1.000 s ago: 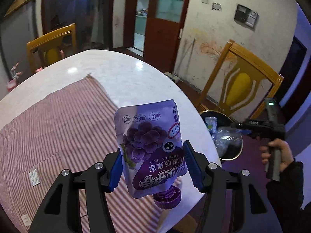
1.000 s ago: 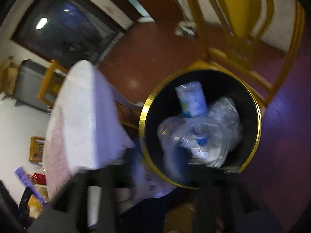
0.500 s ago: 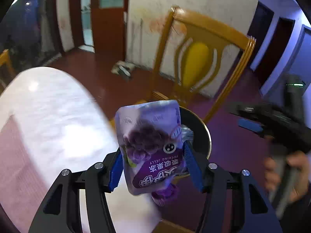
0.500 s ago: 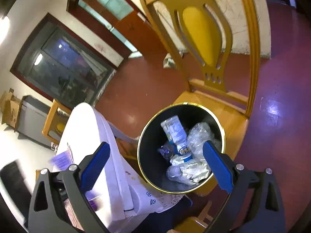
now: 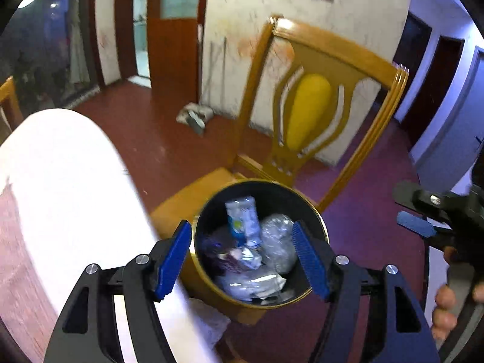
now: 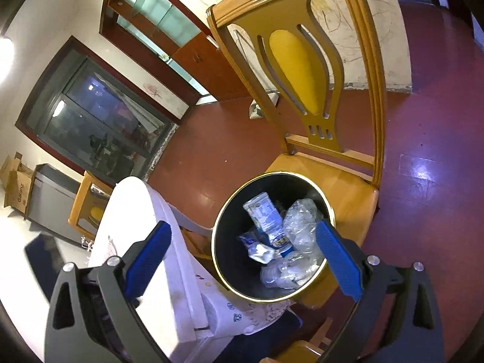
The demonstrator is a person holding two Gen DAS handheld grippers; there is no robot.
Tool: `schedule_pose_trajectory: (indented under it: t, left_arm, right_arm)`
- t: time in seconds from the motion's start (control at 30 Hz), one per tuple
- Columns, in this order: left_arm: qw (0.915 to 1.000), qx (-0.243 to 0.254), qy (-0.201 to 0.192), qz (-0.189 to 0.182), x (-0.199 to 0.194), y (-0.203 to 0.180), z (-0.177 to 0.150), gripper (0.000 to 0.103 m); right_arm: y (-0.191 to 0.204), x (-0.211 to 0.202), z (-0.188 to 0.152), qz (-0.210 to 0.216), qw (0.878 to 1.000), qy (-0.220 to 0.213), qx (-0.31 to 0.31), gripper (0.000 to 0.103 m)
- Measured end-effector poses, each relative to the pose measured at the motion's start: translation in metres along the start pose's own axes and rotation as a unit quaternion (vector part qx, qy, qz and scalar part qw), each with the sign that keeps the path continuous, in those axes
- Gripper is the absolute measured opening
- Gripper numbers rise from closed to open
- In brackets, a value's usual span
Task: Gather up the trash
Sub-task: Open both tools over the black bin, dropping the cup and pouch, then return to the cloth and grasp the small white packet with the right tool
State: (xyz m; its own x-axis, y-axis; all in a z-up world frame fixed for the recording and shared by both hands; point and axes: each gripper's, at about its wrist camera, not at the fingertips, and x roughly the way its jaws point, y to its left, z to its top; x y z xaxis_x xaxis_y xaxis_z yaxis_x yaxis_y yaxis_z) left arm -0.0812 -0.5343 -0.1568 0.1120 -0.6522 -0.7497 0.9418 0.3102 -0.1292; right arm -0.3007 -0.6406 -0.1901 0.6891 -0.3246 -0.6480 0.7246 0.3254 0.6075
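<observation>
A black trash bin with a gold rim [image 5: 211, 284] [image 6: 217, 260] stands on a wooden chair seat beside the table. It holds crumpled clear plastic [image 5: 276, 242] [image 6: 302, 220], a blue-and-white carton [image 5: 243, 220] [image 6: 266, 214] and the purple jelly pouch [image 5: 225, 257], which lies at its left side. My left gripper [image 5: 245, 260] is open and empty right above the bin. My right gripper [image 6: 245, 260] is open and empty above the bin too; it shows at the right edge of the left wrist view [image 5: 413, 227].
The white table edge [image 5: 75, 199] [image 6: 133, 211] with a striped cloth [image 5: 15, 260] lies left of the bin. The yellow-backed wooden chair [image 5: 308, 115] [image 6: 296, 69] rises behind the bin. Red floor [image 5: 157, 133] stretches beyond.
My left gripper swung from the table over to the bin, opened and let go of the purple pouch, which now lies in the bin. My right gripper rose a little above the bin.
</observation>
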Motion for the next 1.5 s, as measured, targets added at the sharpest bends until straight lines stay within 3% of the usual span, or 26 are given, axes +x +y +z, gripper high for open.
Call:
schedule_pose_trajectory:
  t: [0.2, 0.3, 0.4, 0.47, 0.53, 0.63, 0.73, 0.8, 0.83, 0.87, 0.9, 1.0, 1.07, 1.2, 1.23, 1.33, 1.5]
  left_arm:
    - [0.998, -0.03, -0.046, 0.032, -0.061, 0.047, -0.037, 0.079]
    - [0.9928, -0.065, -0.064, 0.078, -0.101, 0.08, -0.058, 0.087]
    - [0.9792, -0.094, -0.087, 0.157, -0.151, 0.114, -0.083, 0.094]
    - [0.9579, -0.133, -0.11, 0.229, -0.195, 0.146, -0.108, 0.097]
    - [0.9397, -0.168, -0.117, 0.274, -0.228, 0.17, -0.13, 0.097]
    - [0.9027, -0.227, -0.112, 0.348, -0.285, 0.212, -0.176, 0.097]
    - [0.8765, -0.256, -0.106, 0.394, -0.32, 0.235, -0.211, 0.097]
    - [0.8572, -0.284, -0.109, 0.416, -0.343, 0.251, -0.238, 0.097]
    - [0.8462, -0.304, -0.114, 0.423, -0.354, 0.259, -0.253, 0.097]
    - [0.8378, -0.32, -0.117, 0.427, -0.362, 0.265, -0.264, 0.097]
    - [0.8313, -0.33, -0.119, 0.431, -0.367, 0.268, -0.272, 0.097]
    - [0.8124, -0.363, -0.124, 0.439, -0.384, 0.286, -0.299, 0.097]
    - [0.8045, -0.38, -0.125, 0.439, -0.391, 0.296, -0.313, 0.097]
    - [0.7988, -0.401, -0.122, 0.432, -0.392, 0.315, -0.336, 0.097]
    - [0.7984, -0.405, -0.12, 0.429, -0.391, 0.32, -0.341, 0.097]
    - [0.8002, -0.416, -0.118, 0.416, -0.388, 0.332, -0.352, 0.097]
    - [0.8058, -0.42, -0.115, 0.401, -0.381, 0.338, -0.359, 0.097]
  right_arm:
    - [0.052, -0.006, -0.01, 0.016, 0.998, -0.002, -0.067, 0.096]
    - [0.086, -0.013, -0.021, 0.01, 0.993, -0.014, -0.114, 0.096]
    - [0.128, -0.012, -0.043, 0.008, 0.985, -0.012, -0.171, 0.096]
    - [0.164, -0.006, -0.066, 0.014, 0.976, -0.001, -0.215, 0.096]
    - [0.202, 0.004, -0.091, 0.032, 0.966, 0.02, -0.255, 0.096]
    - [0.276, 0.02, -0.146, 0.082, 0.939, 0.061, -0.329, 0.096]
    - [0.334, 0.035, -0.2, 0.113, 0.906, 0.1, -0.396, 0.094]
    - [0.374, 0.047, -0.25, 0.138, 0.87, 0.129, -0.456, 0.084]
    - [0.396, 0.056, -0.284, 0.155, 0.838, 0.154, -0.499, 0.079]
    - [0.407, 0.062, -0.303, 0.165, 0.82, 0.169, -0.521, 0.066]
    - [0.419, 0.071, -0.327, 0.174, 0.801, 0.189, -0.541, 0.062]
    - [0.441, 0.105, -0.373, 0.166, 0.776, 0.235, -0.561, 0.06]
    - [0.449, 0.123, -0.389, 0.152, 0.771, 0.244, -0.568, 0.06]
    - [0.461, 0.147, -0.413, 0.128, 0.759, 0.266, -0.58, 0.057]
    - [0.462, 0.15, -0.419, 0.12, 0.758, 0.268, -0.583, 0.051]
    - [0.461, 0.158, -0.427, 0.102, 0.755, 0.258, -0.594, 0.048]
    - [0.462, 0.155, -0.44, 0.086, 0.748, 0.238, -0.613, 0.058]
